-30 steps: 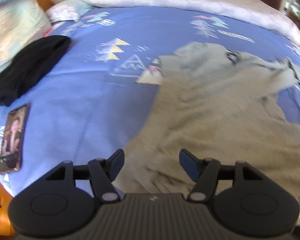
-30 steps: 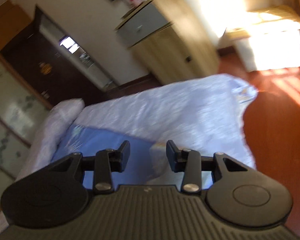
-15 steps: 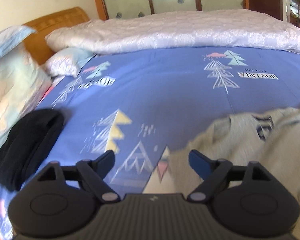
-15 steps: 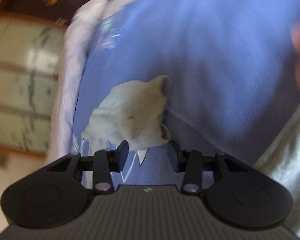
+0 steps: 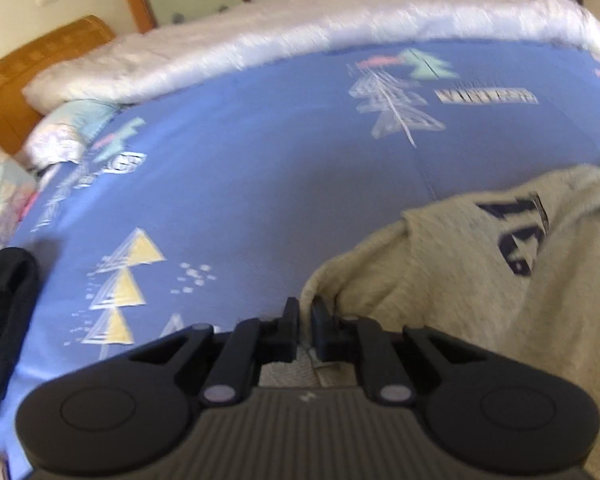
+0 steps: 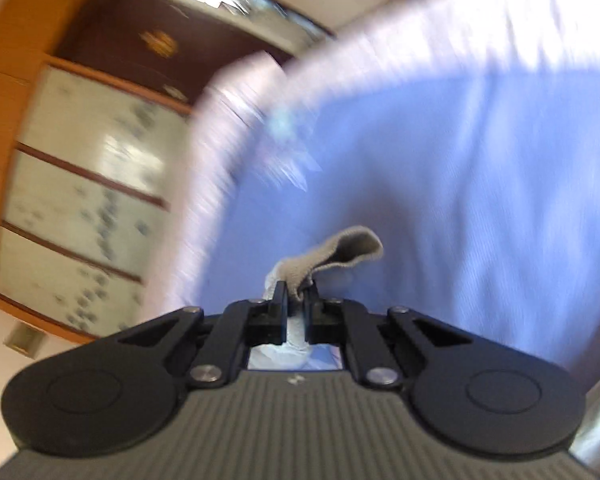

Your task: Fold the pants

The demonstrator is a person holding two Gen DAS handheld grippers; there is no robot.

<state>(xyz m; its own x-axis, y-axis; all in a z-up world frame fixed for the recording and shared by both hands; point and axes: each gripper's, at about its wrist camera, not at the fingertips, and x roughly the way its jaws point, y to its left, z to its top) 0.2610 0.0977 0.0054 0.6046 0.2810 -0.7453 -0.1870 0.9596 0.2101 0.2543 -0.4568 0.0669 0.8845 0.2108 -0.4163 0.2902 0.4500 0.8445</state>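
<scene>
Beige pants [image 5: 460, 280], navy lettering; blue tree-print sheet [image 5: 260, 184].

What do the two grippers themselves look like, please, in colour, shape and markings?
Both look alike. The left gripper and right gripper are matte black, each with a ribbed grey-black body bearing a small pale logo, two round lobes with circular recesses, angled linkage arms on silver pins, and flat rectangular fingers. No cables or sleeves are visible.

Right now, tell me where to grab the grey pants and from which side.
Probably the edges. The grey pants lie bunched, but their left hem rises as a thin fold, already pinched by the left gripper from the near side. The right gripper clamps another edge likewise.
</scene>
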